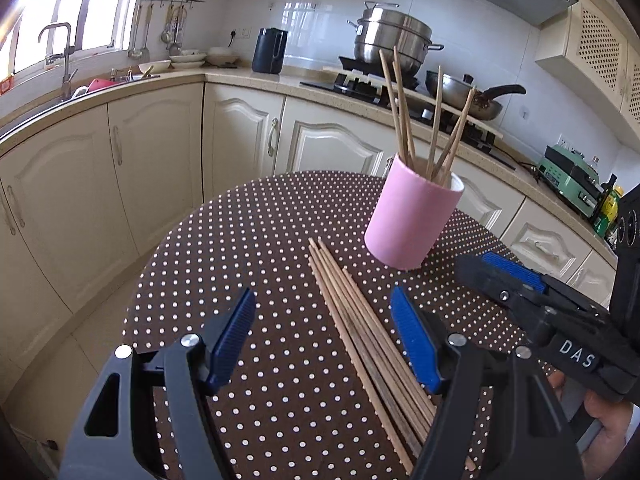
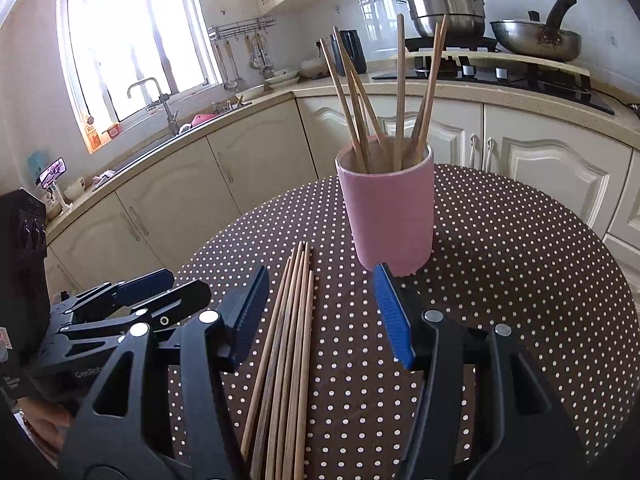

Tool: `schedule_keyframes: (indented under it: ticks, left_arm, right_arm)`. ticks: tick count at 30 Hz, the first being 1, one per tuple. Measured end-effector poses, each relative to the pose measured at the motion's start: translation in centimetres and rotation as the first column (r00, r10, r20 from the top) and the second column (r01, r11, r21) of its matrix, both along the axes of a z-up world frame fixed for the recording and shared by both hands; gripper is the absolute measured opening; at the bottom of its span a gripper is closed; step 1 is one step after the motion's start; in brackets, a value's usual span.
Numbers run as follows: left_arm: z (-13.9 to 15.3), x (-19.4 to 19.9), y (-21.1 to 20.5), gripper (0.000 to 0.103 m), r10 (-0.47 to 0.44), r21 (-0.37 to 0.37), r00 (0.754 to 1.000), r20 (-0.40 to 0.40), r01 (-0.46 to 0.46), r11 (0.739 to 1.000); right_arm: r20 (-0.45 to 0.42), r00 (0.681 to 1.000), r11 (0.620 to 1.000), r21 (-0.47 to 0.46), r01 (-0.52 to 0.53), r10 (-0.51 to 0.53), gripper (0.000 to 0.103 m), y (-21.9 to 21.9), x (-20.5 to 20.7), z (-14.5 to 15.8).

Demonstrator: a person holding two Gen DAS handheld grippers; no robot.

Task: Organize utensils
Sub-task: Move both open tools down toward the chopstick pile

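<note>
A pink cup [image 1: 412, 220] holding several upright wooden chopsticks [image 1: 416, 112] stands on the brown polka-dot round table [image 1: 260, 240]. A bundle of several loose chopsticks [image 1: 368, 336] lies flat on the table in front of the cup. My left gripper [image 1: 324, 336] is open and empty, its jaws straddling the bundle from above. My right gripper [image 1: 504, 272] shows at the right, close by. In the right wrist view the cup [image 2: 390, 216] stands ahead, the loose chopsticks [image 2: 288, 352] lie between the open jaws of my right gripper [image 2: 320, 312], and my left gripper [image 2: 160, 292] is at the left.
Cream kitchen cabinets [image 1: 152, 168] and a countertop curve around behind the table. A stove with a steel steamer pot [image 1: 390, 40] and a wok [image 1: 464, 94] is at the back. A sink with a faucet [image 1: 64, 52] is under the window at the left.
</note>
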State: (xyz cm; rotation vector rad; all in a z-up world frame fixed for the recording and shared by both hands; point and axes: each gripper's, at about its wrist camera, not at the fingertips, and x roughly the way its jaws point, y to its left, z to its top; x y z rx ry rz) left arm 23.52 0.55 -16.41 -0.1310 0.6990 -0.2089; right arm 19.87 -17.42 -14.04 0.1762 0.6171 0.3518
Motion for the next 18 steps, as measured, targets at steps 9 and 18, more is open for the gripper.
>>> schedule_keyframes:
  ticks: [9, 18]
  left_arm:
    - [-3.0, 0.2, 0.7, 0.069, 0.018, -0.029, 0.993, -0.114, -0.022, 0.999]
    - [-4.4, 1.3, -1.6, 0.069, 0.002, 0.041, 0.985, -0.173, 0.005, 0.999]
  right_arm:
    - [-0.089, 0.996, 1.0, -0.008, 0.002, -0.002, 0.054, -0.1, -0.2, -3.1]
    - [-0.142, 0.99, 1.0, 0.017, 0.014, -0.011, 0.054, -0.4, 0.4, -4.6]
